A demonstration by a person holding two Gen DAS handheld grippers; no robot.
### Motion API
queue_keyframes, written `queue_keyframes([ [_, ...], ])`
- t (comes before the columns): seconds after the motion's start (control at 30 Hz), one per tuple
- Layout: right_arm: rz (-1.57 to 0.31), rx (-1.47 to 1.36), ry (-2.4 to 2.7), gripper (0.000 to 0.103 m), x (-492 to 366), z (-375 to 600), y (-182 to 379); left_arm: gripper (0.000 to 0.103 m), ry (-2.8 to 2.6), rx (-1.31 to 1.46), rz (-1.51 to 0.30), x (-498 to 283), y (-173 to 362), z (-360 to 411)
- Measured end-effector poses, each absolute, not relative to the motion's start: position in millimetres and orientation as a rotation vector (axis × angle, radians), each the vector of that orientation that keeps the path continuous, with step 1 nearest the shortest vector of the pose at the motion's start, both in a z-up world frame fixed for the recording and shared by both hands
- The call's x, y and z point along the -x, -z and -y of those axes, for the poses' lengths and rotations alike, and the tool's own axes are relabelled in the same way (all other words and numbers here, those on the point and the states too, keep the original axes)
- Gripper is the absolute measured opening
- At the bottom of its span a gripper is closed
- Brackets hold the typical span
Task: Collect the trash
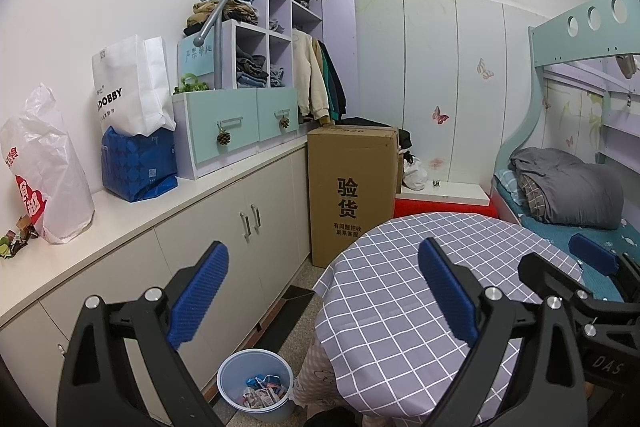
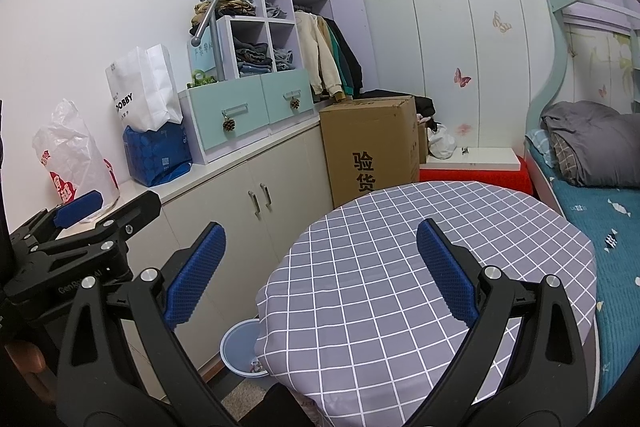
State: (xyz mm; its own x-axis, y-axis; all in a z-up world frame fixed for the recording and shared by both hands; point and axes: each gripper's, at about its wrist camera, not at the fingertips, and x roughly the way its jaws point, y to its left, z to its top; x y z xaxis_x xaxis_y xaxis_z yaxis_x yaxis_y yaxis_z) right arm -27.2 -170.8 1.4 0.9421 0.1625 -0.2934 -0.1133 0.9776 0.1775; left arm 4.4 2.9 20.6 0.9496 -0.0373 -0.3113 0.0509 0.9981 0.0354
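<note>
A light blue waste bin stands on the floor between the cabinet and the round table, with crumpled wrappers inside; in the right wrist view only part of the waste bin shows beside the tablecloth. Small candy wrappers lie on the countertop at the far left. My left gripper is open and empty, held above the bin and the table's left edge. My right gripper is open and empty over the checked tablecloth.
On the white countertop stand a white plastic bag, a blue package under a white paper bag, and a drawer unit. A tall cardboard box sits beyond the table. A bunk bed is at right.
</note>
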Motion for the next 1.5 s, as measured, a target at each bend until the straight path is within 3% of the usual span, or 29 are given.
queue_keyframes([
  [1.5, -0.322, -0.165, -0.139, 0.094, 28.4, 171.5, 4.6, 0.094, 0.049, -0.043, -0.322, -5.2, -17.5, -5.1],
])
